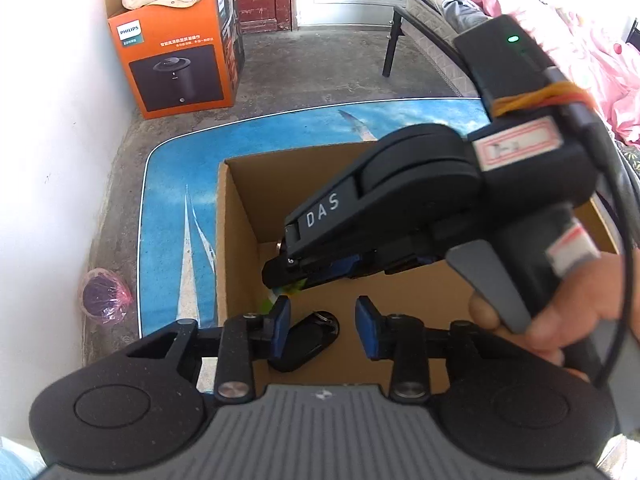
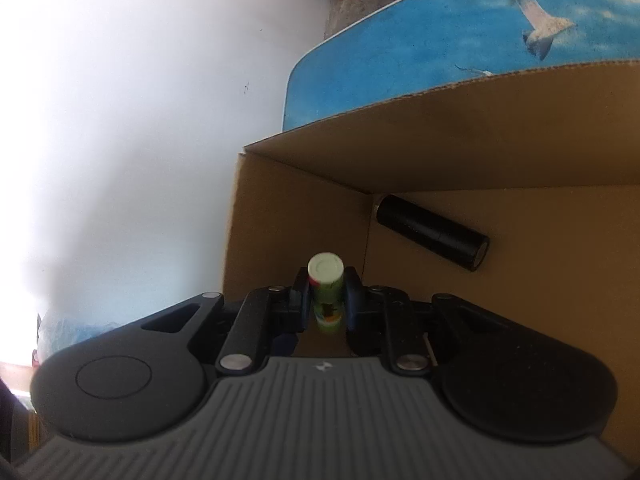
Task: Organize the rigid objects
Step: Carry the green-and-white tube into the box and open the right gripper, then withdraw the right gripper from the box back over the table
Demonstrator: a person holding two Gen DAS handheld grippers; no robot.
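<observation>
box [image 2: 460, 152] with black cylinder [image 2: 432, 232] inside

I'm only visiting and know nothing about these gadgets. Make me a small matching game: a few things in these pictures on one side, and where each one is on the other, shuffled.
Things:
1. green-capped tube
2. black cylinder
3. black key fob
4. orange Philips box

Places:
A. on the floor of the cardboard box, below the open left gripper
B. against the white wall, outside the cardboard box
C. pinched by the right gripper
D. lying in the cardboard box's far corner

Pairs: 1-C, 2-D, 3-A, 4-B
</observation>
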